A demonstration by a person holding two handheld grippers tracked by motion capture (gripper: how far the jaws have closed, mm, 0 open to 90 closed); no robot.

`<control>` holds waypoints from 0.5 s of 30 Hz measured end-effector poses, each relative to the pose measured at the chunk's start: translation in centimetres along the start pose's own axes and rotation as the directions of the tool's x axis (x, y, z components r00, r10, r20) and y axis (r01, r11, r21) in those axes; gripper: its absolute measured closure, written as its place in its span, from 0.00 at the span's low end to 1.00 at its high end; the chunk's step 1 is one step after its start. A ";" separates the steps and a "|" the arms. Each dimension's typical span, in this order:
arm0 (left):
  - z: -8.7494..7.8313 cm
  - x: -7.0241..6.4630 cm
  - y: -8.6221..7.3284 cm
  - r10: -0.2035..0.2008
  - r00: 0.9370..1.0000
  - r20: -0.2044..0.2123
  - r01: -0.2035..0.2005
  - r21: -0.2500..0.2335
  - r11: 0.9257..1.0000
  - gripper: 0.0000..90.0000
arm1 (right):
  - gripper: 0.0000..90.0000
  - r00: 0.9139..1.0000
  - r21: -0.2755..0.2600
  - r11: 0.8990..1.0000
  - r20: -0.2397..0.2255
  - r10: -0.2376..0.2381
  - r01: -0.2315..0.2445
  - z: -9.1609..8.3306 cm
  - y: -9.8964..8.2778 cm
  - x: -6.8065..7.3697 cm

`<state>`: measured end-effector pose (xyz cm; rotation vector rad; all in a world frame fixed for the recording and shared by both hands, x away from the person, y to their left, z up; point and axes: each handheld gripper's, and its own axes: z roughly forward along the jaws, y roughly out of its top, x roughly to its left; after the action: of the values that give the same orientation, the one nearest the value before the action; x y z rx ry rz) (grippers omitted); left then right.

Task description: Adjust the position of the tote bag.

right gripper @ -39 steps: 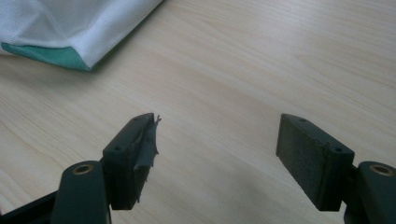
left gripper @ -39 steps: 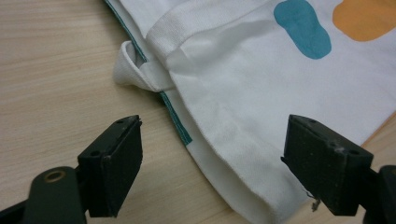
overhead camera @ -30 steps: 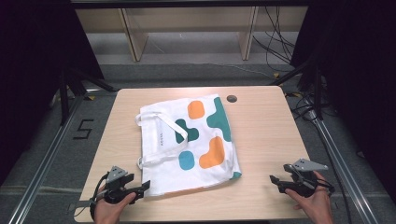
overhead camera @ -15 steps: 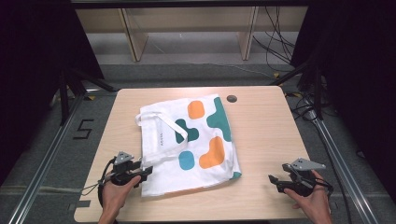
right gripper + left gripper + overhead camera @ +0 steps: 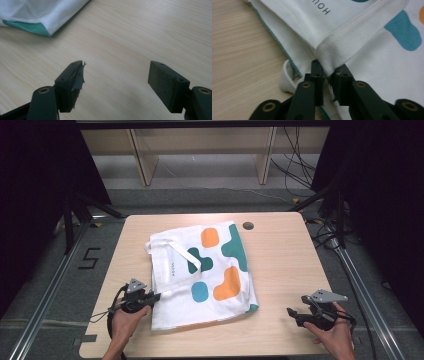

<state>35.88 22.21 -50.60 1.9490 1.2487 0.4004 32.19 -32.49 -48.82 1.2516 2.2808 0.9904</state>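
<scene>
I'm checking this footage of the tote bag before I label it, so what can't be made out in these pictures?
- Printed word on the tote bag: left gripper view, cut off by the top edge; high view, too small to read.
- Strap end between the left gripper's jaws: hidden by the jaws.
- Small dark round mark on the table: high view, too small to identify.
- Bag's contents: hidden by the cloth.

White tote bag (image 5: 205, 270) with orange and teal blobs, lying flat mid-table, strap (image 5: 352, 37) pinched at its near-left corner
</scene>
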 end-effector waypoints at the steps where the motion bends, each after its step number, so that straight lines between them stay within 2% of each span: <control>1: 0.0 -0.1 -0.1 -0.012 1.000 0.014 0.012 -0.008 1.000 0.92 | 0.33 1.000 0.013 1.000 0.010 0.010 -0.010 -0.1 0.0 0.0; 2: 0.0 -0.1 -0.1 -0.012 1.000 0.014 0.012 -0.008 1.000 0.92 | 0.33 1.000 0.013 1.000 0.010 0.010 -0.010 -0.1 0.0 0.0; 3: -0.2 -0.1 -0.1 -0.009 0.999 0.038 0.009 0.001 1.000 0.93 | 0.34 1.000 -0.015 1.000 0.011 -0.023 0.023 -0.1 0.0 -0.2; 4: -0.2 -0.1 -0.1 -0.009 0.999 0.038 0.009 0.001 1.000 0.93 | 0.34 1.000 -0.018 1.000 0.009 -0.019 0.019 -0.2 0.0 -0.2; 5: -0.3 -0.1 -0.3 0.001 0.997 0.081 -0.002 0.011 1.000 0.93 | 0.34 1.000 -0.021 1.000 0.008 -0.019 0.019 -0.1 0.0 -0.2; 7: -0.4 -0.3 -0.4 -0.004 0.996 0.093 0.003 0.015 1.000 0.93 | 0.34 1.000 -0.015 1.000 0.018 -0.024 0.024 -0.2 0.0 -0.3; 8: -0.4 -0.5 -0.6 -0.021 0.994 0.109 0.020 0.004 1.000 0.93 | 0.35 1.000 -0.010 1.000 -0.005 -0.001 0.001 -0.2 0.0 -0.1; 9: -0.5 -0.7 -0.7 -0.007 0.993 0.120 0.005 0.018 1.000 0.93 | 0.35 1.000 -0.011 1.000 -0.010 0.001 -0.001 -0.2 0.0 -0.1; 10: -0.5 -1.1 -0.9 -0.021 0.990 0.136 0.019 0.011 1.000 0.93 | 0.35 1.000 -0.011 1.000 -0.010 0.001 -0.001 -0.2 0.0 -0.1; 11: -0.4 -1.5 -1.0 -0.037 0.987 0.155 0.038 0.001 0.999 0.93 | 0.35 0.999 0.000 0.999 -0.007 0.033 -0.033 -0.3 0.0 0.2; 12: -0.5 -1.8 -1.0 -0.019 0.986 0.168 0.017 0.012 1.000 0.93 | 0.35 1.000 0.003 1.000 -0.002 0.028 -0.028 -0.3 0.0 0.1; 13: -0.4 -2.4 -1.1 -0.019 0.984 0.175 0.019 0.004 1.000 0.93 | 0.36 1.000 -0.018 1.000 -0.015 0.002 -0.003 -0.2 0.0 -0.2; 15: -0.5 -3.1 -1.1 0.027 0.982 0.189 -0.032 0.023 0.999 0.93 | 0.36 1.000 -0.025 1.000 -0.004 0.001 -0.001 -0.3 0.0 -0.2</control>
<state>33.41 19.93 -50.68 1.9787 1.1093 0.2084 32.08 -32.80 -48.62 1.2415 2.2642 1.0195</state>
